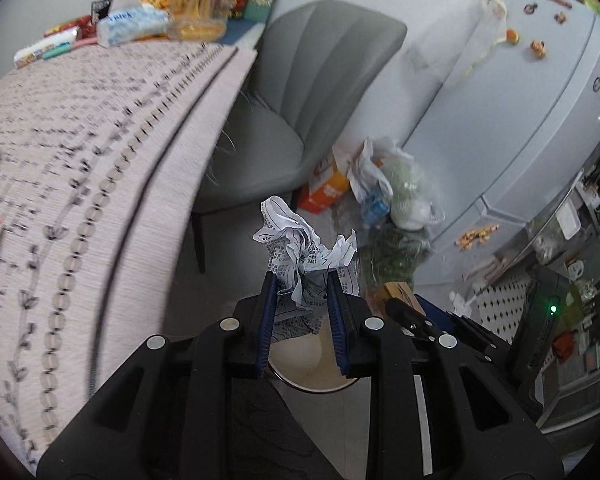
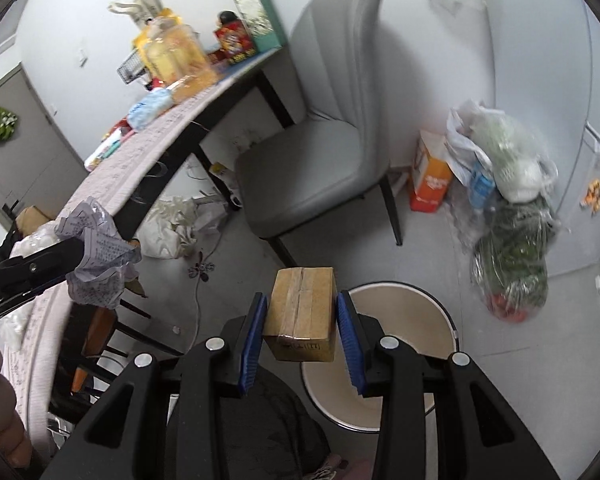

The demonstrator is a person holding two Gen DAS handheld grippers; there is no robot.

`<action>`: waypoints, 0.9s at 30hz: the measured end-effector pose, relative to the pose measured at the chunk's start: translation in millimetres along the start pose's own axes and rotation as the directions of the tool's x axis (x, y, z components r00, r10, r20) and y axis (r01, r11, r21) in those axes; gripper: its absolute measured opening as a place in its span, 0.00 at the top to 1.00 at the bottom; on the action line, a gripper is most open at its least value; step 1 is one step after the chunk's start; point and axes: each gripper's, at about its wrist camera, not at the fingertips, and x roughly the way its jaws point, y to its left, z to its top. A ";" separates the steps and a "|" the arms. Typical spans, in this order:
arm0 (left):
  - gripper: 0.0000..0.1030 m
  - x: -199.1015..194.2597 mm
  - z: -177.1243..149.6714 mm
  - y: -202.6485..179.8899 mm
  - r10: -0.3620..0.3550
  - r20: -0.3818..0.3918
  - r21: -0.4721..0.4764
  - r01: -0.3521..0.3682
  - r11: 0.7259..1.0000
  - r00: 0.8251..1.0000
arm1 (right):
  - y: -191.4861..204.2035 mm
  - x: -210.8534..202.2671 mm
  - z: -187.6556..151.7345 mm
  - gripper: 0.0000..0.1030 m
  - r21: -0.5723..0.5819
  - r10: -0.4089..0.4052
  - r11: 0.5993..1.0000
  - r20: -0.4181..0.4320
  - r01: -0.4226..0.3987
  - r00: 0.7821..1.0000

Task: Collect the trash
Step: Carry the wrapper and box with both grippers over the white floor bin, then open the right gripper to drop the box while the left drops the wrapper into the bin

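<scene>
Risk sits with your right hand-held gripper: its jaws barely pinch the small brown taped cardboard box, the round cream bin at 3 o'clock. Left hand-held gripper clamps crumpled printed paper firmly.

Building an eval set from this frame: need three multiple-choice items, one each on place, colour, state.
1. Where is the round cream waste bin?
A. on the table
B. on the floor below the grippers
C. on the chair

2. What colour is the padded chair?
A. grey
B. red
C. yellow

3. What does the left gripper hold?
A. nothing
B. a bottle
C. a crumpled printed paper wad

Key: B, the bin's rim shows under both grippers; A, seat and back are grey; C, the paper sits clamped between the blue pads, while the right gripper carries the small brown cardboard box.
</scene>
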 end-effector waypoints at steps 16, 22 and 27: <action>0.75 99.1 -24.9 -48.1 -0.086 -0.234 0.024 0.094 0.995 0.968 | -77.9 -25.8 1.3 0.29 0.137 -0.103 0.986 0.031 0.098 0.994; 0.74 131.2 -31.5 -60.0 -0.085 -0.292 0.034 0.099 0.994 0.953 | -96.9 -38.3 -2.8 0.29 0.179 -0.121 0.977 0.040 0.112 0.992; 0.63 149.7 -34.0 -62.1 -0.084 -0.333 0.013 0.093 0.996 0.939 | -104.7 -42.3 -3.9 0.29 0.173 -0.140 0.976 0.028 0.133 0.990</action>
